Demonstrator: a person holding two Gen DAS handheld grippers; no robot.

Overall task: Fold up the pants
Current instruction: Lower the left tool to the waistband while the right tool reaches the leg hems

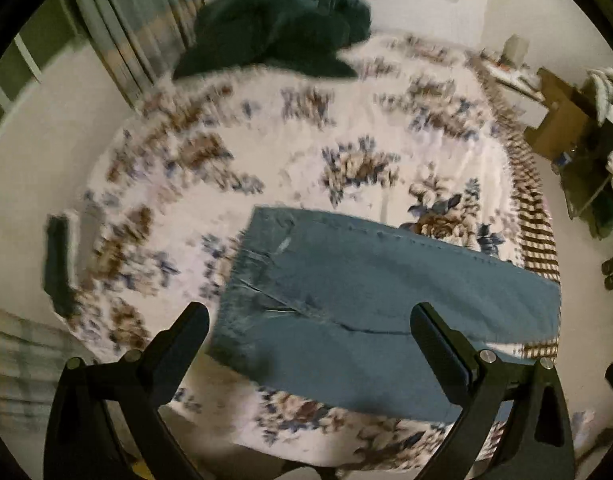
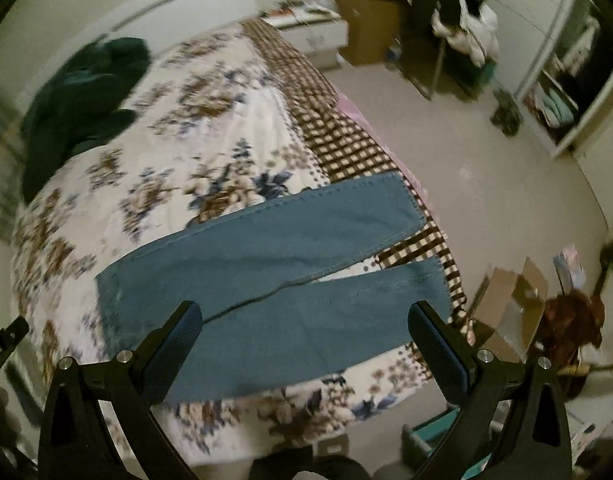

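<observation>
Blue jeans (image 2: 266, 264) lie flat on the floral bedspread (image 2: 166, 128), waist to the left and both legs stretched right toward the bed's edge, slightly apart. They also show in the left wrist view (image 1: 366, 300), waist end nearest. My left gripper (image 1: 310, 320) is open and empty, held above the waist end. My right gripper (image 2: 306, 320) is open and empty, held above the near leg.
A dark green garment (image 1: 282, 28) is heaped at the far side of the bed, also in the right wrist view (image 2: 78, 108). A brown checked blanket (image 2: 338, 128) covers the bed's right side. Cardboard boxes (image 2: 510, 304), a clothes rack (image 2: 462, 20) and a wardrobe (image 2: 566, 80) stand around the floor.
</observation>
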